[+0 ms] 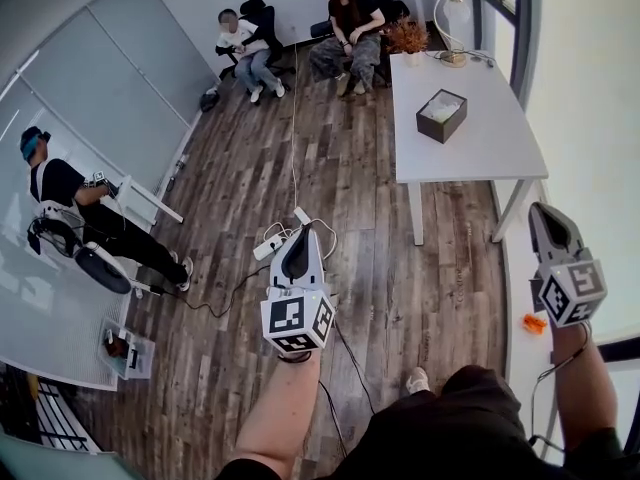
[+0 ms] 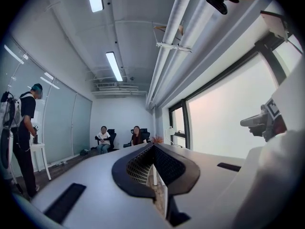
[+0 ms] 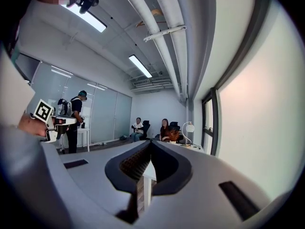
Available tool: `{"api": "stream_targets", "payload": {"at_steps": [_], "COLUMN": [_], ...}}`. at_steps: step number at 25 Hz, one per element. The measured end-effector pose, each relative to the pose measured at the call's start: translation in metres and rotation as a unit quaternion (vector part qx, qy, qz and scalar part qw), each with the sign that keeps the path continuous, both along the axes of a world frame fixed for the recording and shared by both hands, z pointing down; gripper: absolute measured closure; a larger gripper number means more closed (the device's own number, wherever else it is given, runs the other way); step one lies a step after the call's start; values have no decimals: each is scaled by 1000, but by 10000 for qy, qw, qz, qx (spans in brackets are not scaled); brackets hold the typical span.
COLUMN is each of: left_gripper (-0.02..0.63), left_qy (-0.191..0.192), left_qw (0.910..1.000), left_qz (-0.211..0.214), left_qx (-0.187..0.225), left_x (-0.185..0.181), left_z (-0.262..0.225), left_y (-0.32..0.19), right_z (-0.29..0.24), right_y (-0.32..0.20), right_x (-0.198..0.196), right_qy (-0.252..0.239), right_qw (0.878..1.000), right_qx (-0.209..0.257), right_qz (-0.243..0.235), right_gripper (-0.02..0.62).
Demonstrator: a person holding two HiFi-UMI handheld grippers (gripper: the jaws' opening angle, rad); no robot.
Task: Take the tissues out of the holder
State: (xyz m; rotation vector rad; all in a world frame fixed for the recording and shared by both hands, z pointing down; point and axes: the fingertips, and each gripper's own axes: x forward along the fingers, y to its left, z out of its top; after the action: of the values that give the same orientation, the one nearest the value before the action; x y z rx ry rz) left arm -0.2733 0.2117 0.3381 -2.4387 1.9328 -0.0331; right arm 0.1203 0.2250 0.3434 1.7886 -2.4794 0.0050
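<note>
The tissue holder (image 1: 441,115), a dark open-topped box with white tissue showing inside, stands on the white table (image 1: 490,148) far ahead. Both grippers hang in the air well short of it, over the wooden floor. My left gripper (image 1: 304,233) is at centre, and its jaws are pressed together with nothing between them (image 2: 153,147). At the right edge, beside the table's near end, my right gripper (image 1: 536,209) is also shut and empty (image 3: 150,143). Each gripper shows in the other's view: the right gripper (image 2: 261,121) and the left gripper (image 3: 52,123).
Two people sit on chairs (image 1: 246,43) (image 1: 350,23) at the far wall. A third person (image 1: 75,208) stands at left by a small white table (image 1: 145,200). A power strip (image 1: 268,247) and cables lie on the floor. A lamp (image 1: 450,13) and plant (image 1: 407,36) occupy the table's far end.
</note>
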Motion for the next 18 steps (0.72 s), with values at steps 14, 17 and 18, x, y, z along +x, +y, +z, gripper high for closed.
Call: {"api": "stream_targets", "payload": {"at_steps": [14, 17, 18], "left_gripper": [601, 601, 601], "left_qy": [-159, -232, -242], "left_qw": [9998, 9995, 9994], "left_qz": [-125, -208, -229], "left_qx": [-81, -105, -113], "left_x": [0, -1, 0], "left_z": [8, 7, 6], "left_y": [-115, -150, -162], "right_z": [17, 25, 26], "right_y": [-142, -181, -194], "right_x": [-2, 3, 5], "right_qy": [-186, -205, -197], "right_qw": [9997, 9996, 9996], "right_qx": [56, -10, -22], "right_qz": [-146, -191, -195], "right_gripper": [589, 591, 591]}}
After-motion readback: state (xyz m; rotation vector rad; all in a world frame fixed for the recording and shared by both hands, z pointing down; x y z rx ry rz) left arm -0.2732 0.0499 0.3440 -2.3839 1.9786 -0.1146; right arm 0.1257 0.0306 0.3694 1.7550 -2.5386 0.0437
